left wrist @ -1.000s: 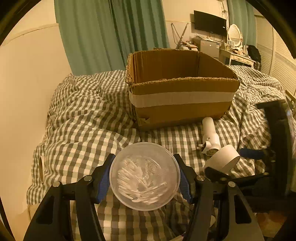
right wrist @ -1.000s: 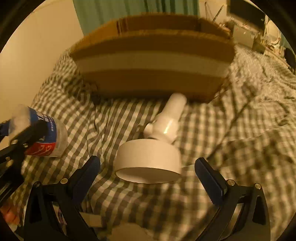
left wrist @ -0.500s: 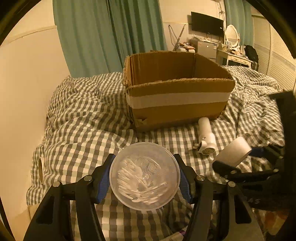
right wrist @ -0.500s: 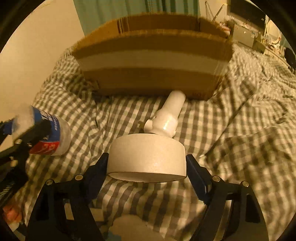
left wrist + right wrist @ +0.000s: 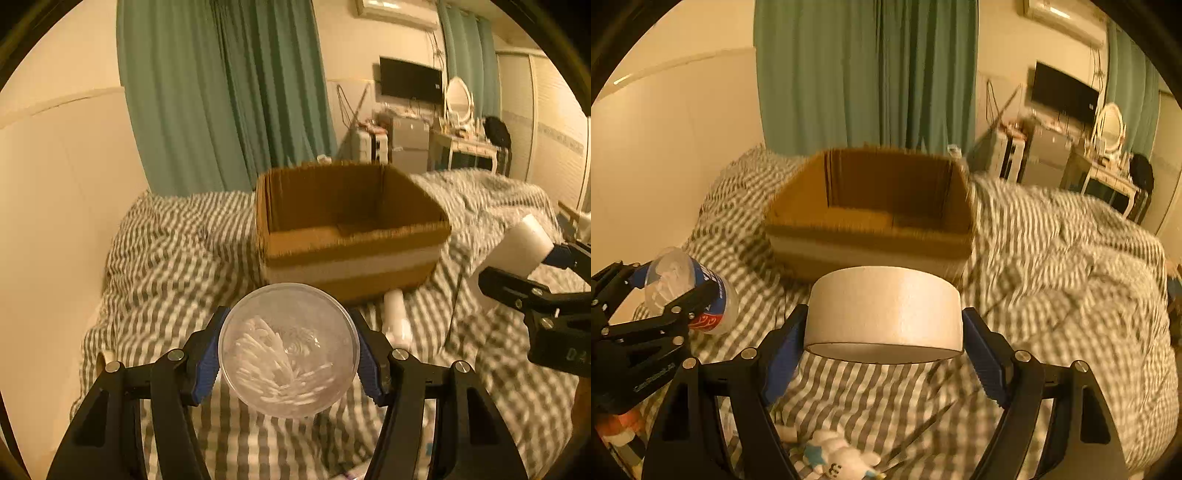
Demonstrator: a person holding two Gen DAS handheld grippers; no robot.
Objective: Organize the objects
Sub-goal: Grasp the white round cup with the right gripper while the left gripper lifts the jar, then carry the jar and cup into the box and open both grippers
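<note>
My left gripper [image 5: 289, 350] is shut on a clear round tub of cotton swabs [image 5: 289, 350], held above the bed. The tub shows from the side in the right wrist view [image 5: 689, 291], with a blue and red label. My right gripper [image 5: 884, 328] is shut on a wide white tape roll [image 5: 884, 310], lifted off the bedding; the roll also shows in the left wrist view [image 5: 517, 247]. An open, empty cardboard box [image 5: 351, 229] stands on the checked bed ahead of both grippers, also in the right wrist view [image 5: 875, 218].
A white cylindrical device [image 5: 397, 317] lies on the checked bedding in front of the box. A small white plush toy [image 5: 834, 458] lies near the bed's front edge. Green curtains [image 5: 229, 92] hang behind; a dresser, mirror and TV [image 5: 410, 79] stand far right.
Both grippers have risen, so the box interior now shows. My right gripper closed on the tape roll and lifted it off the bed. The left gripper keeps hold of the tub.
</note>
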